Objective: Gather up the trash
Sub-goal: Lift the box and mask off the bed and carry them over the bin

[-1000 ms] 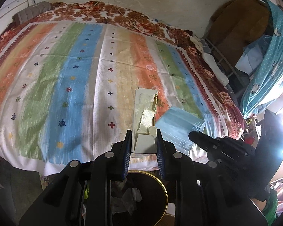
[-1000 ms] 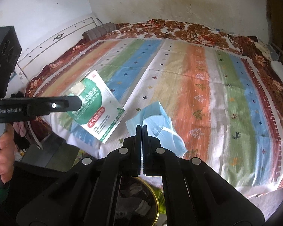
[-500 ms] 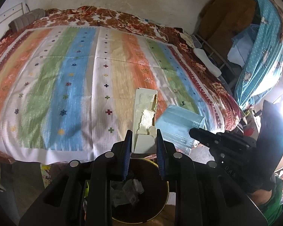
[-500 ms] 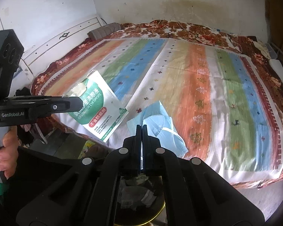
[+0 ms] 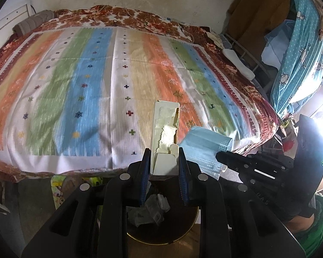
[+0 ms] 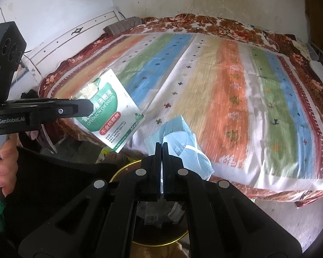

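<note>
Round dark gold-rimmed bin (image 5: 184,235): largely hidden behind gripper bodies. Striped bedspread (image 5: 75,90): pattern motion-blurred.

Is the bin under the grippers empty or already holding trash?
Holding trash: crumpled pale scraps lie inside the gold-rimmed bin, seen below both grippers' fingers.

Pale-blue mask (image 6: 178,142); green-and-white carton (image 6: 109,116); rainbow-striped bedcover (image 5: 97,75).
</note>
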